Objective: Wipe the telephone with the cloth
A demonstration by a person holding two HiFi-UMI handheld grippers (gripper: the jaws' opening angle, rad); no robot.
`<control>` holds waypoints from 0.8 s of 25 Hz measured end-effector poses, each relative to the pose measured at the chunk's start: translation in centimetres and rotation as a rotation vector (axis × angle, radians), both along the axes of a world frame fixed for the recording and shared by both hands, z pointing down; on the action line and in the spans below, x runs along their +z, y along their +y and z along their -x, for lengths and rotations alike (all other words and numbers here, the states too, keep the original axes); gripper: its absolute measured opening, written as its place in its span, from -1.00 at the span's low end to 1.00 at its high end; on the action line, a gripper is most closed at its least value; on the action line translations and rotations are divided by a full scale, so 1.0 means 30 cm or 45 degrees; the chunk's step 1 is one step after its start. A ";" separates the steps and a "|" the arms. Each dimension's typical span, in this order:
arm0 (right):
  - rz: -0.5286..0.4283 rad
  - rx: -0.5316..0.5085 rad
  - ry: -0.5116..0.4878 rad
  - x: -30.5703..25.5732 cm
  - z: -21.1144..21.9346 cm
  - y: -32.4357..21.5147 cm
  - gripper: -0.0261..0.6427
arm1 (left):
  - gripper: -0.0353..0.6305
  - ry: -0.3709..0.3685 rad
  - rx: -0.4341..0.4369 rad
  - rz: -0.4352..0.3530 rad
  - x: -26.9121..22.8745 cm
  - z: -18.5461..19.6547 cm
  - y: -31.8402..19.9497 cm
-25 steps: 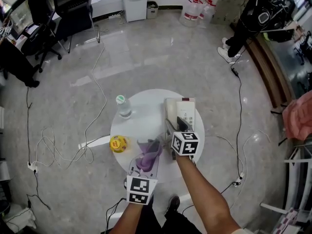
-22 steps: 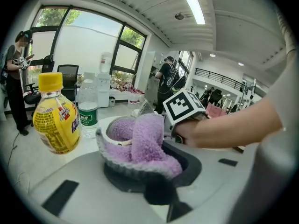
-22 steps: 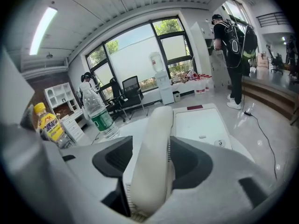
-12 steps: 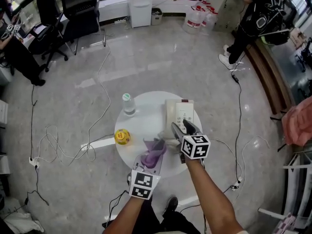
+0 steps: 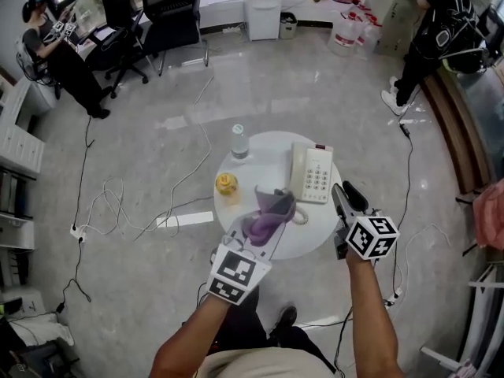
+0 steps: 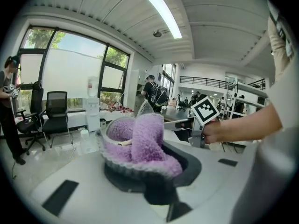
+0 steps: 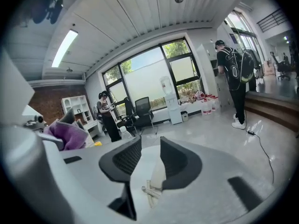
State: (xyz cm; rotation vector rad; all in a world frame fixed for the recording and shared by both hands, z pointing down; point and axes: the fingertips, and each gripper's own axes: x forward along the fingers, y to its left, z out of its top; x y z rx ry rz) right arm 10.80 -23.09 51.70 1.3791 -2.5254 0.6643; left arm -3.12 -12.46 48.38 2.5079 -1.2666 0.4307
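The white telephone (image 5: 313,173) lies on the right side of the round white table (image 5: 309,239). My left gripper (image 5: 262,231) is shut on the purple cloth (image 5: 272,209), which bunches up just left of the telephone. In the left gripper view the cloth (image 6: 140,143) fills the jaws of the left gripper (image 6: 148,169). My right gripper (image 5: 345,192) hangs off the table's right edge, beside the telephone. In the right gripper view the right gripper (image 7: 149,160) has its jaws closing with a gap and nothing between them; the coiled cord (image 7: 152,189) shows below.
A water bottle (image 5: 239,142) and a small yellow object (image 5: 227,183) stand on the table's left side. Cables (image 5: 118,203) trail over the floor. Office chairs (image 5: 169,6), a water dispenser (image 5: 264,6) and standing people (image 5: 441,30) are farther off.
My right gripper has drawn back from over the telephone to the table's right edge. The left gripper has lifted the cloth up beside the telephone. The head view has shifted.
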 end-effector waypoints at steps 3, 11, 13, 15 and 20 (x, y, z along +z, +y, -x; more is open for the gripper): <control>-0.063 -0.025 -0.032 -0.147 -0.050 0.078 -0.70 | -0.65 0.002 0.016 -0.057 -0.156 -0.006 0.046; -0.237 -0.149 -0.028 -0.508 -0.152 0.313 -0.94 | -0.65 -0.028 0.057 -0.242 -0.502 -0.028 0.199; -0.293 -0.209 0.020 -0.596 -0.166 0.388 -0.94 | -0.65 -0.027 0.059 -0.284 -0.590 -0.035 0.246; -0.349 -0.276 0.093 -0.677 -0.177 0.468 -0.94 | -0.65 -0.022 0.053 -0.315 -0.662 -0.040 0.294; -0.389 -0.378 0.174 -0.800 -0.220 0.670 -0.95 | -0.65 -0.046 0.020 -0.360 -0.765 -0.029 0.415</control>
